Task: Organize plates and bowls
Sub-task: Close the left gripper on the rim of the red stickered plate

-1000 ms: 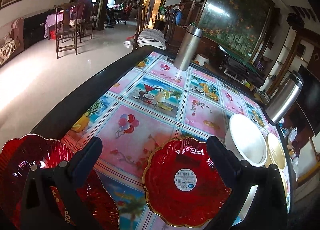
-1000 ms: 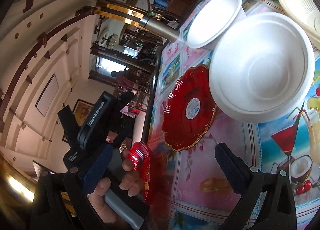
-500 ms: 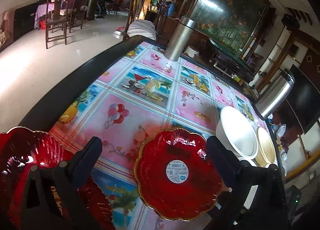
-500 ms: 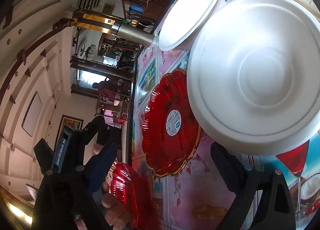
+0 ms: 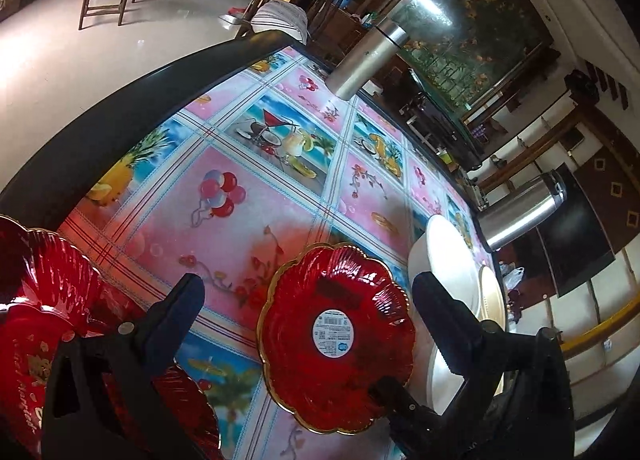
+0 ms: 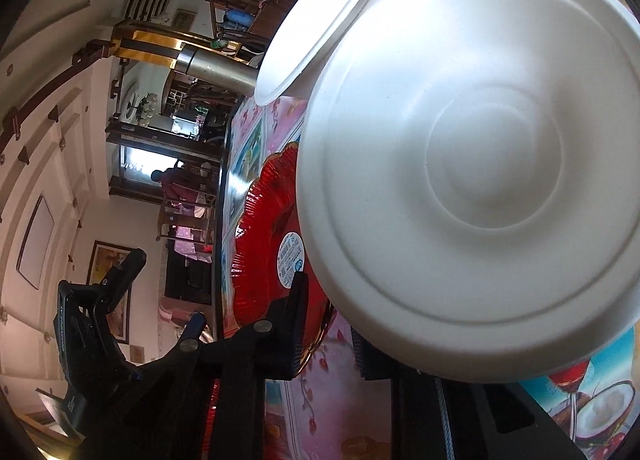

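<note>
The right gripper is closing on the red plate at 7 o'clock of the white bowl, while the left gripper is hanging open.

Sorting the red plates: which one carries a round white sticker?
The red plate with the gold rim, flat on the tablecloth between the left tongs' fingers. The other red plate, at the left edge, shows gold lettering instead.

Red plate glossy ribbed translucent plastic, gilt rim. White bowl matt, smooth, moulded paper-pulp look. Table cover shiny printed plastic. Flask brushed metal.
</note>
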`<control>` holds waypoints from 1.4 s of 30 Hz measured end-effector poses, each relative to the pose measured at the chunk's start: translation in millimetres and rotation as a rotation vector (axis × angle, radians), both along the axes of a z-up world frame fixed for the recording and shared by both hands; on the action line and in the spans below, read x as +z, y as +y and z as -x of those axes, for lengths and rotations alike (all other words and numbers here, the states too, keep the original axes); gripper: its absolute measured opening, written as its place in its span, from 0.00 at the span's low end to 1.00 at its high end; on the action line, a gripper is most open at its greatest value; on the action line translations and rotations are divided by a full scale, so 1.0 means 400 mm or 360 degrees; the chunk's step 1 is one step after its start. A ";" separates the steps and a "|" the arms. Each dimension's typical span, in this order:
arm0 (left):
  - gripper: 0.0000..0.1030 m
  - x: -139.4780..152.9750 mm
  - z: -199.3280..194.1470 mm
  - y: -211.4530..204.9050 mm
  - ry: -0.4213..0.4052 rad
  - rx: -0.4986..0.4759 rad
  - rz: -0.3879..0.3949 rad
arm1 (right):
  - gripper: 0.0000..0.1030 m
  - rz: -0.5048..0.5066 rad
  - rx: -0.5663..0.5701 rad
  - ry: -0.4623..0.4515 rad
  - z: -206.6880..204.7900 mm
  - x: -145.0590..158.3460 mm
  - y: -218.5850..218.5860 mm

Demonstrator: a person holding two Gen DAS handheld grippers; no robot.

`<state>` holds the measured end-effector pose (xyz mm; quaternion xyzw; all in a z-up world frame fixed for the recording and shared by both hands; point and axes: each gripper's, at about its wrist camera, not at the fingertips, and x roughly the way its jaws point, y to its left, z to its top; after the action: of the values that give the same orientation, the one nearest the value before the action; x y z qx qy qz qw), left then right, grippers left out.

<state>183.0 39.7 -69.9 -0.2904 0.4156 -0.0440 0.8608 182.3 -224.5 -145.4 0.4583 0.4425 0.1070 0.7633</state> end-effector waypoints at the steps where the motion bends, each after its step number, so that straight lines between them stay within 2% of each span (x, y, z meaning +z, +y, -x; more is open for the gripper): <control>1: 1.00 0.000 0.000 -0.003 0.0009 -0.0003 -0.0035 | 0.18 0.0003 0.0006 -0.0004 -0.001 0.002 0.003; 5: 1.00 -0.008 0.007 -0.015 0.0059 -0.0038 -0.0109 | 0.18 0.0012 0.0033 -0.0015 -0.002 0.007 0.014; 8: 1.00 -0.018 0.012 -0.018 0.0090 -0.0081 -0.0105 | 0.18 0.0005 0.0042 -0.0015 -0.005 0.009 0.015; 10: 1.00 -0.017 0.015 -0.014 0.0093 -0.0117 -0.0047 | 0.18 0.0000 0.0047 -0.0016 -0.008 0.004 0.011; 14: 1.00 0.009 0.037 -0.004 0.0053 -0.0196 0.0179 | 0.18 0.0008 0.0061 -0.0021 -0.017 0.004 0.013; 17: 1.00 0.039 0.055 -0.017 0.0000 -0.0272 0.0251 | 0.18 0.0006 0.0066 -0.0020 -0.018 0.002 0.012; 19: 1.00 0.036 0.060 -0.025 0.0020 -0.0298 0.0307 | 0.18 0.0001 0.0069 -0.0020 -0.014 -0.005 0.005; 25: 1.00 -0.032 0.053 -0.032 0.0159 -0.0247 0.0389 | 0.18 -0.0002 0.0077 -0.0019 -0.018 -0.004 0.004; 29: 1.00 -0.030 0.052 -0.046 0.0171 -0.0230 0.0353 | 0.18 0.0005 0.0082 -0.0023 -0.018 -0.012 -0.001; 36: 1.00 -0.045 0.056 -0.052 0.0223 -0.0251 0.0462 | 0.19 0.0003 0.0090 -0.0025 -0.020 -0.013 -0.002; 39: 1.00 -0.043 0.086 -0.049 0.0258 -0.0254 0.0515 | 0.21 0.0007 0.0096 -0.0027 -0.019 -0.012 0.002; 42: 1.00 -0.023 0.130 -0.060 0.0236 -0.0285 0.0490 | 0.21 0.0006 0.0101 -0.0025 -0.021 -0.009 0.003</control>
<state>131.0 15.7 -79.1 -0.3830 0.4904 -0.1620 0.7659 190.6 -223.1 -148.9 0.4418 0.4510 0.1338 0.7638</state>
